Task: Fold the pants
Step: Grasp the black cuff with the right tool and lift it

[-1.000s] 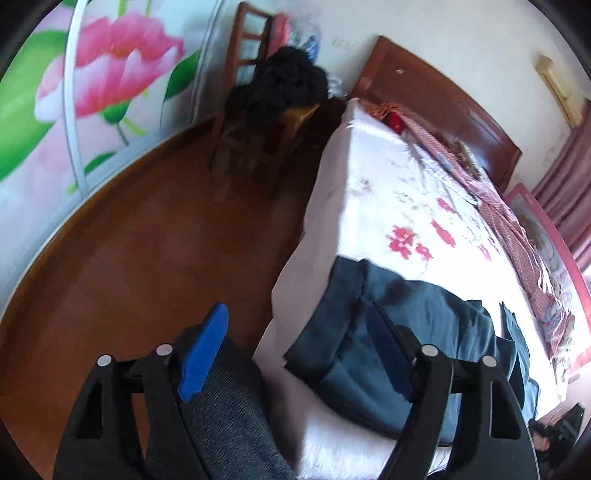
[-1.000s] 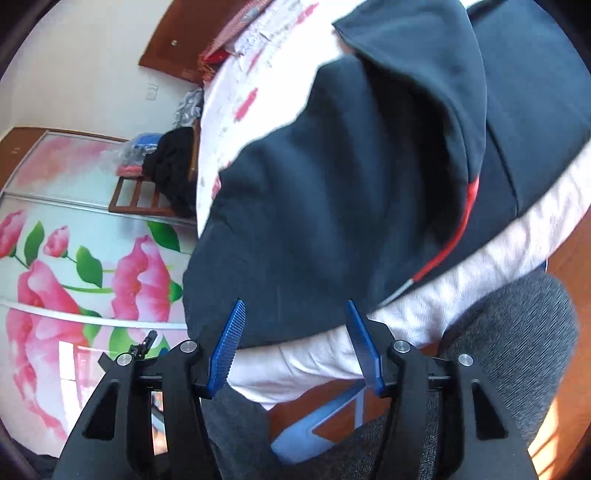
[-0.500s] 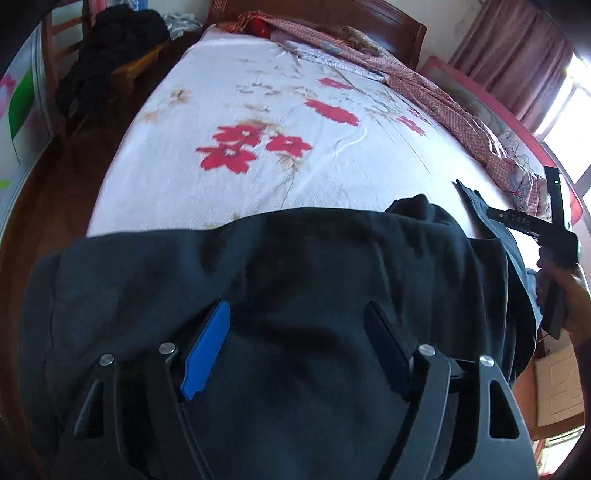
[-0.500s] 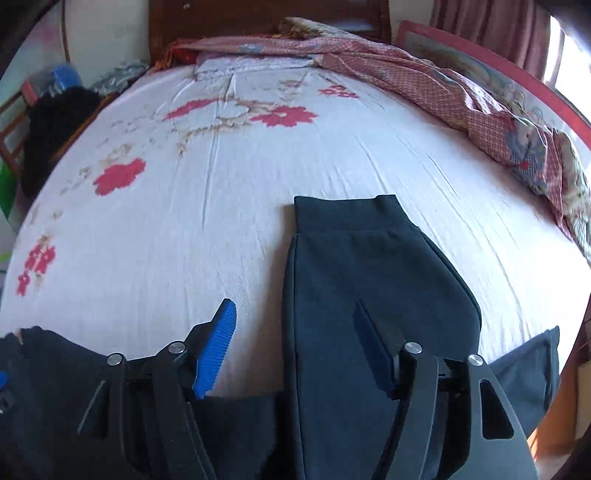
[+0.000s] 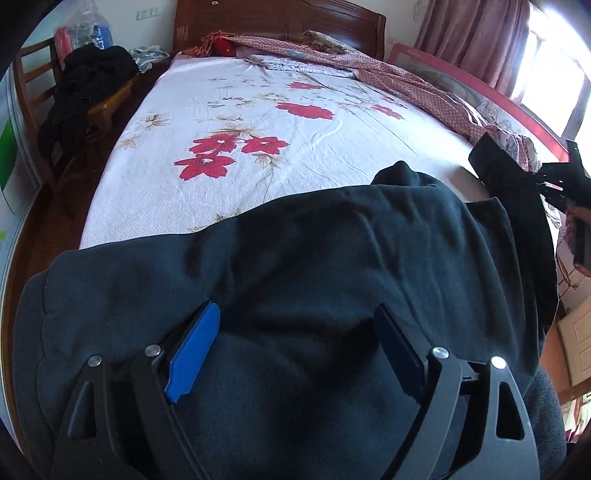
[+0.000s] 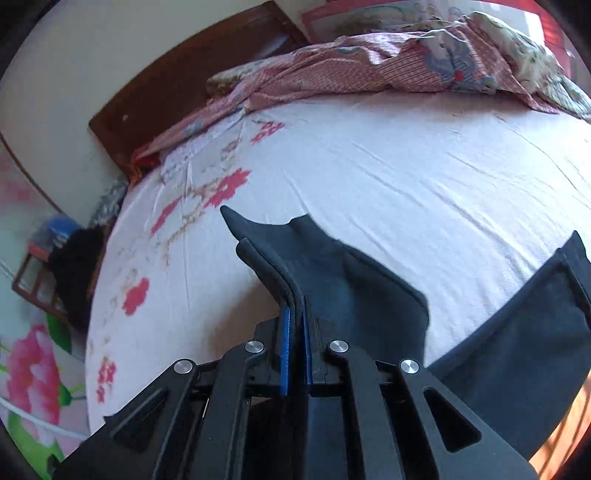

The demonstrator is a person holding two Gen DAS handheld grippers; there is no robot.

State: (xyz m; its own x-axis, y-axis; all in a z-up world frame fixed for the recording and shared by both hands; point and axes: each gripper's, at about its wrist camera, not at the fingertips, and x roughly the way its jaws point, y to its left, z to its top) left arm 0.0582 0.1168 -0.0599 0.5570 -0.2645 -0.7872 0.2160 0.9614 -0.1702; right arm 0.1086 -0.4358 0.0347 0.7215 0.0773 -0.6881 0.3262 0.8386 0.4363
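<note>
Dark navy pants (image 5: pixel 332 258) lie bunched across the near end of a white bed sheet (image 5: pixel 258 110) printed with red flowers. My left gripper (image 5: pixel 295 308) hovers low over the wide part of the pants. Its jaws are opening, with cloth lying between the blue pads (image 5: pixel 192 350) but not pinched. My right gripper (image 6: pixel 296 314) is shut on the folded edge of a pants leg (image 6: pixel 351 280), whose end stands lifted off the sheet. In the left wrist view the right gripper (image 5: pixel 554 177) shows at the far right, with that leg end (image 5: pixel 495 158) hanging from it.
A pink checked quilt (image 5: pixel 388 70) is heaped along the far and right sides of the bed, below a wooden headboard (image 5: pixel 277 18). A wooden chair piled with black clothes (image 5: pixel 88 85) stands left of the bed. Flowered wardrobe doors (image 6: pixel 29 369) close the left side.
The left gripper swung from the bedside floor to over the pants. The right gripper, open over the leg half a second ago, has shut on its edge and lifted it.
</note>
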